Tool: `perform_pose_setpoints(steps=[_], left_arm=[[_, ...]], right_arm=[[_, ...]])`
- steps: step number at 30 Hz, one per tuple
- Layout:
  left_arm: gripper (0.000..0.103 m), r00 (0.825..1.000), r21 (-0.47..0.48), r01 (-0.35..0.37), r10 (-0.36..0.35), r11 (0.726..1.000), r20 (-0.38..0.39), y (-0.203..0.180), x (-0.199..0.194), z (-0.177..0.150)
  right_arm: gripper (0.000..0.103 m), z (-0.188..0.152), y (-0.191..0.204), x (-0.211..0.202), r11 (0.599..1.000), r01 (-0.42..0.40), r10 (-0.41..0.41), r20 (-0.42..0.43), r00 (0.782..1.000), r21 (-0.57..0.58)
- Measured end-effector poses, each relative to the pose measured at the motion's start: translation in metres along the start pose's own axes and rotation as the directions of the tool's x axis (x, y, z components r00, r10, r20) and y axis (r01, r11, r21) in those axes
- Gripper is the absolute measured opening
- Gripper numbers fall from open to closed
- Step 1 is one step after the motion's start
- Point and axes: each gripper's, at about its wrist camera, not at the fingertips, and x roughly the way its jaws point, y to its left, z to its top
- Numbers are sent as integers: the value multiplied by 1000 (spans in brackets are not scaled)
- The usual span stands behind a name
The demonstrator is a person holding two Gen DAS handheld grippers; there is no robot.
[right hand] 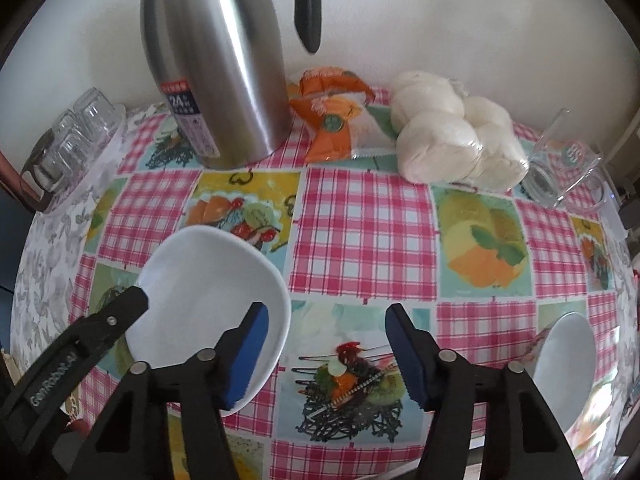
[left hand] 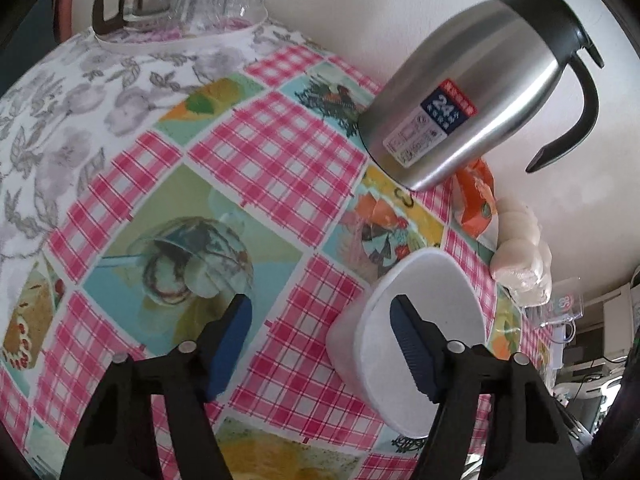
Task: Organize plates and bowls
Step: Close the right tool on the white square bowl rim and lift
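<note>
Both grippers, left gripper [left hand: 320, 332] and right gripper [right hand: 326, 344], spread empty; white bowl [right hand: 208, 304] left of right gripper, second dish [right hand: 568, 368] far right, nothing stacked yet

White bowl [right hand: 208, 280]: rounded-square, plain, glossy, upright on the checked cloth, near the front-left, in front of the steel jug; seen side-on from the left wrist [left hand: 420, 320]. White plate [right hand: 568, 364]: plain, lying at the right edge of the cloth, partly cut off, well apart from the bowl.
</note>
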Motion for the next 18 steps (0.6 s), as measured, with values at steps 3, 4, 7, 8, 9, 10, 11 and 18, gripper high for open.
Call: perform_pose_setpoints(steps=[3, 4, 7, 8, 9, 10, 11, 18], left_arm=[[58, 999, 1, -11, 11, 1000, -35, 0, 9, -2], [56, 999, 4, -14, 14, 1000, -43, 0, 10, -3], [52, 997, 6, -24, 25, 1000, -76, 0, 20, -5], [49, 996, 6, -25, 25, 1000, -84, 0, 22, -6], [47, 996, 5, -21, 22, 1000, -91, 0, 24, -6], [44, 995, 4, -12, 13, 1000, -95, 0, 26, -7], [42, 995, 7, -9, 9, 1000, -96, -1, 27, -7], [35, 996, 7, -7, 7, 1000, -86, -5, 27, -7]], right_arm=[[52, -3, 3, 8, 1000, 6, -6, -25, 1000, 3], [50, -3, 3, 11, 1000, 2, -1, -30, 1000, 6], [44, -4, 7, 15, 1000, -9, 9, -39, 999, -1], [43, -4, 8, 16, 1000, -8, 7, -41, 999, -7], [41, -5, 10, 18, 1000, -6, 6, -44, 999, -12], [39, -5, 12, 18, 1000, -7, 6, -46, 999, -14], [38, -5, 12, 20, 1000, -8, 7, -49, 999, -12], [38, -6, 14, 29, 1000, -7, 7, -68, 998, 5]])
